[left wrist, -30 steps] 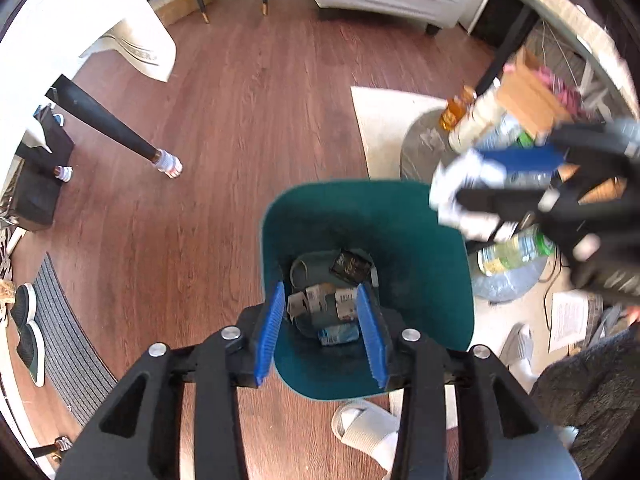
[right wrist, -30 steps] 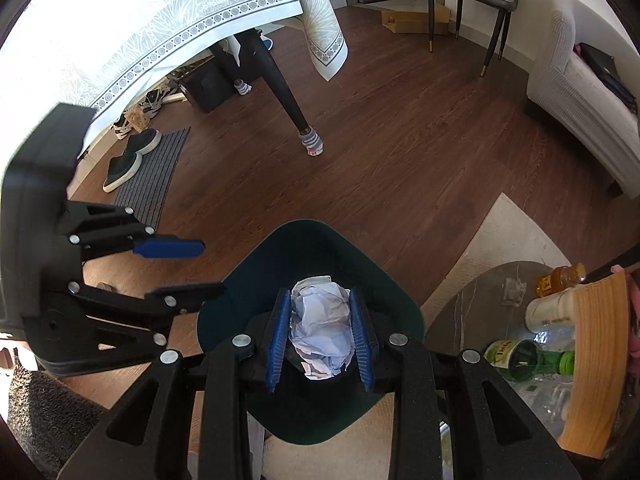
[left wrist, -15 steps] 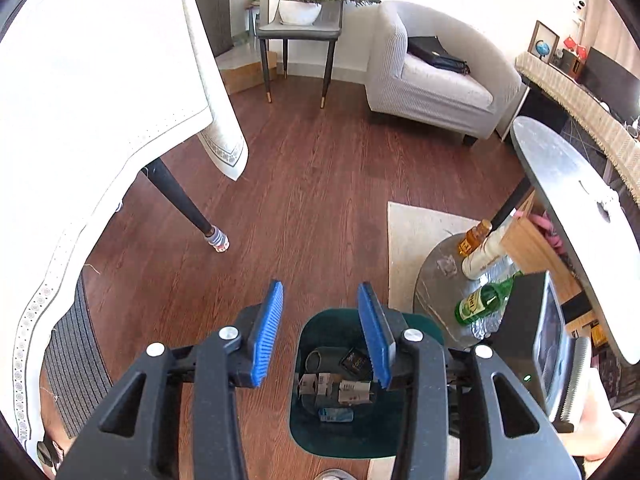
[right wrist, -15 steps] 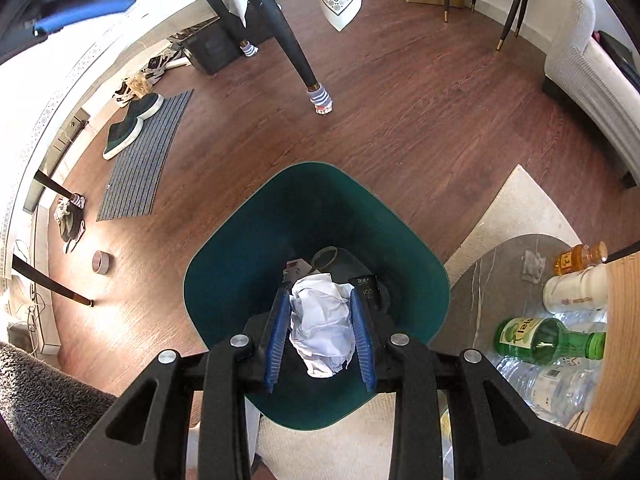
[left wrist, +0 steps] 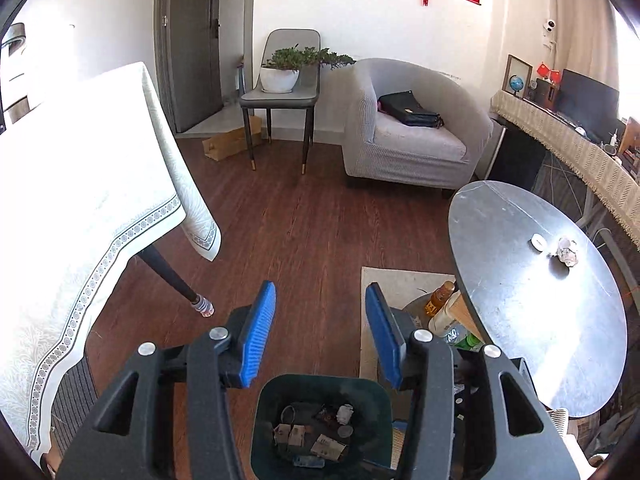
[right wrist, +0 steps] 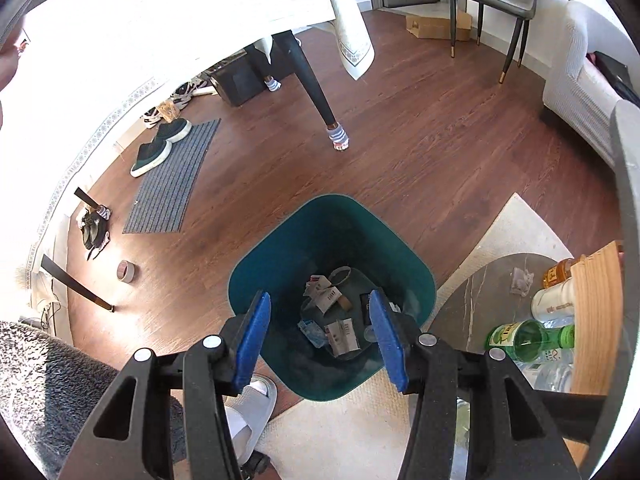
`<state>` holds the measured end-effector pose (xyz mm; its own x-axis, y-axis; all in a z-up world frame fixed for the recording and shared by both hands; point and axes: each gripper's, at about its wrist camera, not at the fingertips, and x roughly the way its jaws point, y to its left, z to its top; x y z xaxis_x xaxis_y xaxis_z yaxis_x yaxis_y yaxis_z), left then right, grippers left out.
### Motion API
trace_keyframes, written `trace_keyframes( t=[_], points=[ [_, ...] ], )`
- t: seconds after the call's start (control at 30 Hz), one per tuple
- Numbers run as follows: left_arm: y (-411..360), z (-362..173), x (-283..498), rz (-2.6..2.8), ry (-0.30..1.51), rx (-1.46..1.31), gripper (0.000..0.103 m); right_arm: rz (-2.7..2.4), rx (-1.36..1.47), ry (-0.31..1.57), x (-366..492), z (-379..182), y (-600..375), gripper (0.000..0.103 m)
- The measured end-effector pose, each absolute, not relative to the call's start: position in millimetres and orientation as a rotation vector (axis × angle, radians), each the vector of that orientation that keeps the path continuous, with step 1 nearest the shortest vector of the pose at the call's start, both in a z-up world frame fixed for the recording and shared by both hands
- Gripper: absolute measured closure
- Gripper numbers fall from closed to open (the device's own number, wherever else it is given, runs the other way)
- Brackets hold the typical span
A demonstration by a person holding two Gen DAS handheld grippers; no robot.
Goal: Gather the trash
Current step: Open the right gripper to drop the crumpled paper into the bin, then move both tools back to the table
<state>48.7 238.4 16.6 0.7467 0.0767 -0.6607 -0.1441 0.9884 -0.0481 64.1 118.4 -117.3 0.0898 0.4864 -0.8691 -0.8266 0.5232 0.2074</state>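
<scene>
A dark green trash bin [right wrist: 280,252] stands on the wood floor with paper scraps and wrappers in its bottom; it also shows low in the left wrist view [left wrist: 362,386]. My right gripper [right wrist: 320,340] is open and empty, right above the bin. My left gripper [left wrist: 322,336] is open and empty, held higher, facing the room. A crumpled white paper [left wrist: 567,252] and a small white lid [left wrist: 538,241] lie on the round dark table [left wrist: 520,300] to the right.
A lower shelf [right wrist: 480,300] under the round table holds bottles, among them a green one [right wrist: 528,340]. A cloth-covered table [left wrist: 80,200] stands to the left, its leg [right wrist: 316,92] near the bin. A grey armchair [left wrist: 412,136] and a chair [left wrist: 280,96] stand behind. A slippered foot [right wrist: 252,400] is beside the bin.
My right gripper opened and the crumpled white paper left it, dropping out of sight into the bin. My left gripper rose and tilted up from the bin toward the room.
</scene>
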Motion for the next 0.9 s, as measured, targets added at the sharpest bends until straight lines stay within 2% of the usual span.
trace_keyframes(
  t=[0.43, 0.73, 0.77, 0.87, 0.9],
  points=[
    [177.0, 46.6, 63.2, 0.101, 0.585, -0.089, 0.035, 0.891, -0.258, 0.875, 80.3, -31.3, 15.7, 0.051],
    [96.4, 35.3, 85.5, -0.024, 0.609, -0.012, 0.029, 0.655, -0.199, 0.794, 125.6, -15.5, -77.6, 0.044],
    [88.6, 32.6, 88.2, -0.037, 0.617, -0.011, 0.028, 0.624, -0.200, 0.783, 131.2, -14.1, -86.9, 0.043],
    [66.7, 26.3, 95.7, -0.077, 0.637, -0.004, 0.028, 0.552, -0.184, 0.764, 144.0, -16.5, -119.1, 0.029],
    [60.0, 24.2, 97.9, -0.088, 0.641, 0.002, 0.026, 0.539, -0.168, 0.765, 150.0, -17.9, -128.1, 0.028]
  ],
)
